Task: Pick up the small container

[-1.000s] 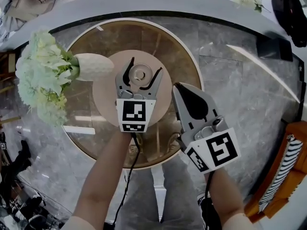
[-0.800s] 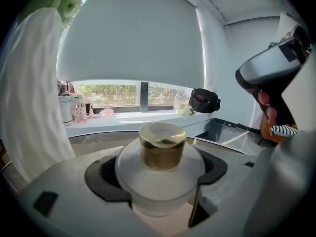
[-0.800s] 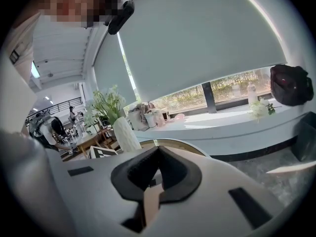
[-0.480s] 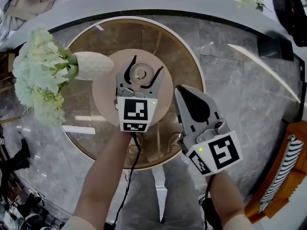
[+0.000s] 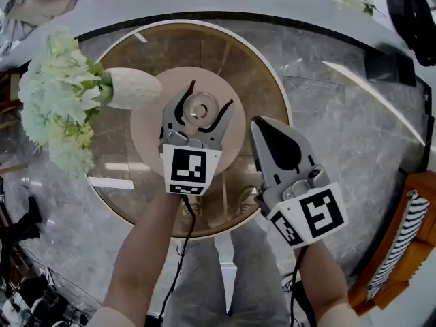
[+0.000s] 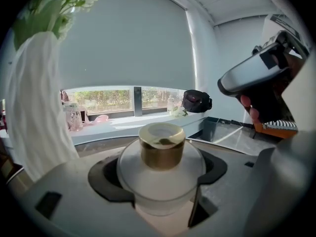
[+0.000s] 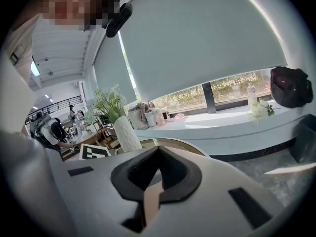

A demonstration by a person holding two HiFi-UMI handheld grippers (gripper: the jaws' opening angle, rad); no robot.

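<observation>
The left hand-held gripper (image 5: pixel 210 95) has its jaws apart around the small container (image 5: pixel 200 105) — a clear jar with a gold cap (image 6: pixel 161 149) — standing on the round desk (image 5: pixel 245 67). The right hand-held gripper (image 5: pixel 262 131) hangs beside it, jaws together and empty.

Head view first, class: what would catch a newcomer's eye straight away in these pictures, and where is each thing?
The small container, frosted with a gold lid, sits mid-way on the round table, between the open jaws of the left gripper. To its left stands a white vase of pale green flowers. The right gripper is shut and empty, held to the right of the left one.
</observation>
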